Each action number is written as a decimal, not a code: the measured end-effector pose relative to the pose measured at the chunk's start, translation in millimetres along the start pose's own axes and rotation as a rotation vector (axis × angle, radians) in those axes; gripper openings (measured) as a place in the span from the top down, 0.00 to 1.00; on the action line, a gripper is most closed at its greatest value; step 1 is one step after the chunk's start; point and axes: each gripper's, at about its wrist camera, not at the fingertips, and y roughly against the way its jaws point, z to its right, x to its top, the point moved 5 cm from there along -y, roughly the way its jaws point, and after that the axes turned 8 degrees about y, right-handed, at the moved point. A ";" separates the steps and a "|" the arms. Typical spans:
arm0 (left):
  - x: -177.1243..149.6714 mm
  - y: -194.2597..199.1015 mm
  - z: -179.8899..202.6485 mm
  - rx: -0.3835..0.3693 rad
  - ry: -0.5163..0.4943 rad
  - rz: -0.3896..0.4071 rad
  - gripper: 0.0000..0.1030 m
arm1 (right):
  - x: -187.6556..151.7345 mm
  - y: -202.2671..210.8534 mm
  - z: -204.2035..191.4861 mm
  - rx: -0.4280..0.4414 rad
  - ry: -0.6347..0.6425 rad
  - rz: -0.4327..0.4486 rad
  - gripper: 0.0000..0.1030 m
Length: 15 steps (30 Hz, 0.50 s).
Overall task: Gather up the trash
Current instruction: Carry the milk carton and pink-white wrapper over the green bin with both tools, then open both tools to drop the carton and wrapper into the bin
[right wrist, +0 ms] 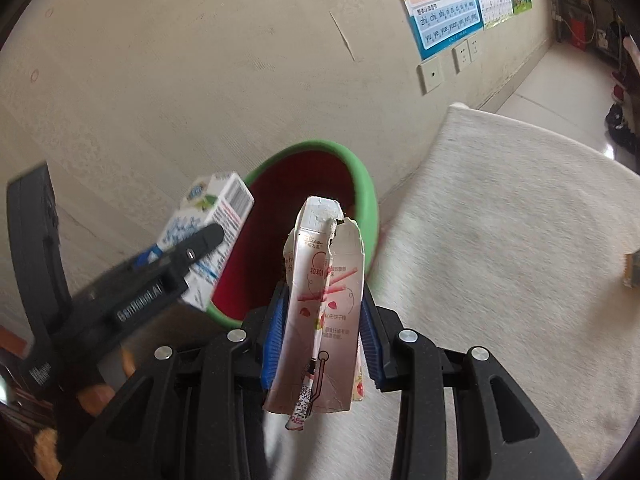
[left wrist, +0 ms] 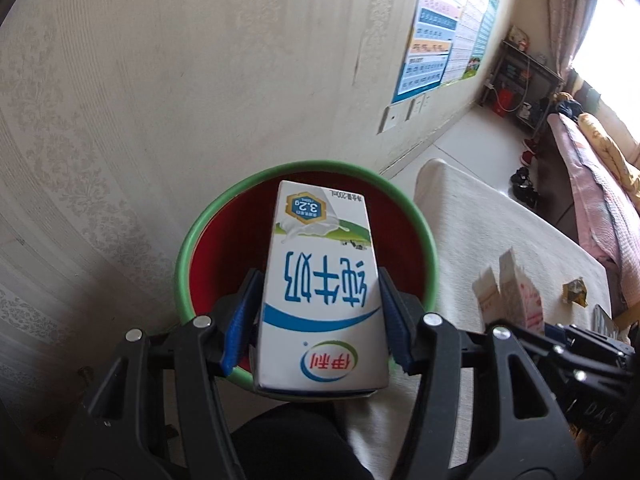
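Above the green-rimmed bin [left wrist: 182,264], the left gripper [left wrist: 320,312] pinches a milk carton [left wrist: 320,280]. Beside it, the right gripper [right wrist: 322,328] pinches a torn pink snack box [right wrist: 320,308].

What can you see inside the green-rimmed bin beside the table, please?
Inside the bin, only its red inner wall shows; no trash is visible there. The milk carton in the left tool and the torn snack box cover its bottom.

A blue poster [left wrist: 432,44] hangs on the pale patterned wall [left wrist: 200,80], white sockets [right wrist: 464,56] just below it; far right, a dark shelf [left wrist: 520,84] stands beside pink bedding [left wrist: 592,200].
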 end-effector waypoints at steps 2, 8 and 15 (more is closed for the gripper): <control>0.4 -4.5 -4.4 0.010 0.007 -0.011 0.47 | 8.2 -6.6 -6.0 0.005 -0.003 -0.001 0.67; -4.6 -15.2 -13.8 0.022 0.036 -0.046 0.47 | 28.4 -17.2 -19.2 0.049 -0.032 0.018 0.64; -2.5 -9.9 -24.7 0.040 0.082 -0.026 0.30 | 33.3 0.9 -15.5 0.035 -0.036 0.058 0.45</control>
